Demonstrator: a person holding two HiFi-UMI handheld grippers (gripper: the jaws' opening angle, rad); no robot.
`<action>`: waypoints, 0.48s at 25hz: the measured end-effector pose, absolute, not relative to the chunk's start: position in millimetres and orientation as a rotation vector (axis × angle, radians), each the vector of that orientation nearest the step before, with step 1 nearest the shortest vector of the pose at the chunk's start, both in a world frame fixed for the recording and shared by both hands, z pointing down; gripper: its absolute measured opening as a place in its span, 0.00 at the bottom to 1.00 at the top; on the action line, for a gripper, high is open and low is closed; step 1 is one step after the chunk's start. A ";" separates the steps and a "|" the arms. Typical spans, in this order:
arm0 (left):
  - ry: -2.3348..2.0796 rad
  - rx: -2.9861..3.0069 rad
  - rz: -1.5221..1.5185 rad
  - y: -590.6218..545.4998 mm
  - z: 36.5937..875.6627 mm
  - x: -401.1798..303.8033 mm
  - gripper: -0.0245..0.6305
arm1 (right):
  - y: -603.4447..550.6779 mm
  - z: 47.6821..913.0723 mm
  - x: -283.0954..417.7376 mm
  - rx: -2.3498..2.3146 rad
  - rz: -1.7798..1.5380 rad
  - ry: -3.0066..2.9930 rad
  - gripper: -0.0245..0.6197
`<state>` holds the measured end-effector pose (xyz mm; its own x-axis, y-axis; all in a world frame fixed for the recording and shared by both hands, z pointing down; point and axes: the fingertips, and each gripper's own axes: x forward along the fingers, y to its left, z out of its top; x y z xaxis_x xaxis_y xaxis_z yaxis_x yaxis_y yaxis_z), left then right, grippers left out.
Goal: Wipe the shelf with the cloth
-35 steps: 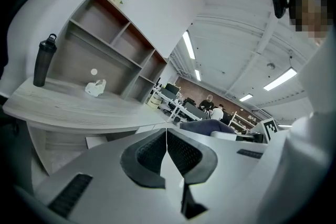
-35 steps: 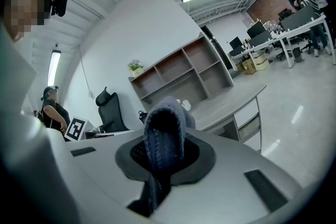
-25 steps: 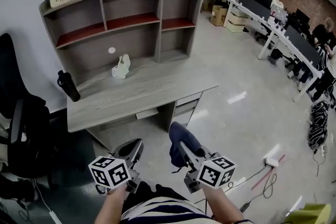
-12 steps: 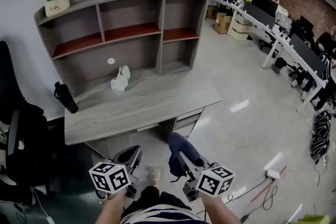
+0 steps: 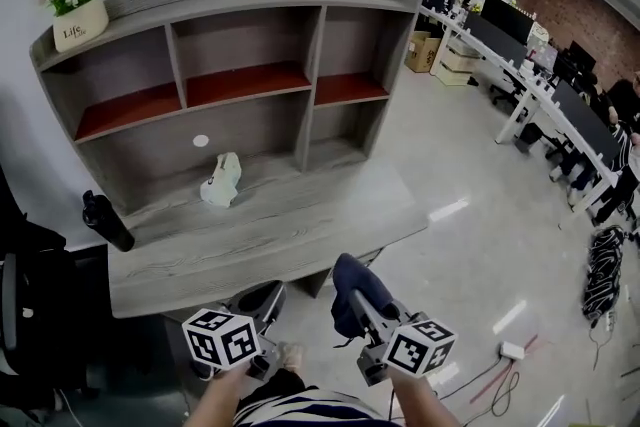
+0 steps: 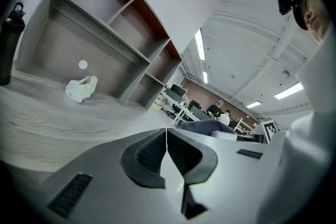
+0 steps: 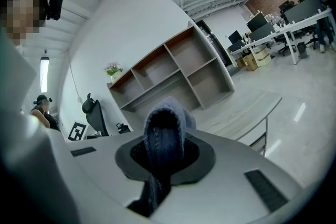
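Observation:
The grey wooden shelf unit (image 5: 310, 45) with red boards stands on a grey desk (image 5: 260, 235) against the wall. My right gripper (image 5: 352, 290) is shut on a dark blue cloth (image 5: 355, 285), held low in front of the desk edge; in the right gripper view the cloth (image 7: 164, 128) bulges out between the jaws. My left gripper (image 5: 262, 300) is shut with nothing in it, its jaws pressed together (image 6: 166, 150), also below the desk's front edge. A crumpled white object (image 5: 220, 180) lies on the desk under the shelf, also seen as a white lump (image 6: 81, 88) in the left gripper view.
A black bottle (image 5: 106, 221) stands at the desk's left end. A flower pot (image 5: 76, 10) sits on the shelf top. A black chair (image 5: 25, 315) is at the left. Office desks with monitors (image 5: 520, 45) and cables (image 5: 605, 255) on the floor lie to the right.
The view has come closer to the desk and shelf, which now look larger. Both grippers stay low in front of the desk, the right one still holding the cloth.

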<state>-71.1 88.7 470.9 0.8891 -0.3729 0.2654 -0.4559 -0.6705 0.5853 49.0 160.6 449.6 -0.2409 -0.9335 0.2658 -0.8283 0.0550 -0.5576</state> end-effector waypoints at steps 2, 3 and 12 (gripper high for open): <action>-0.583 2.379 0.169 68.2 471.5 -64.8 0.07 | 137.9 447.1 54.9 -1.826 -0.933 2.154 0.11; -0.577 2.383 0.170 59.1 471.6 -61.1 0.07 | 126.7 446.6 58.0 -1.831 -0.927 2.157 0.11; -0.551 2.396 0.153 -4.0 467.8 -33.3 0.07 | 45.1 428.7 84.3 -1.868 -0.870 2.186 0.11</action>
<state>-33.3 -4.0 467.8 0.9040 -0.3480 0.2482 -0.4262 -0.6896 0.5855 84.3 45.1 428.7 -0.2209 -0.9403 0.2588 -0.8609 0.0633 -0.5048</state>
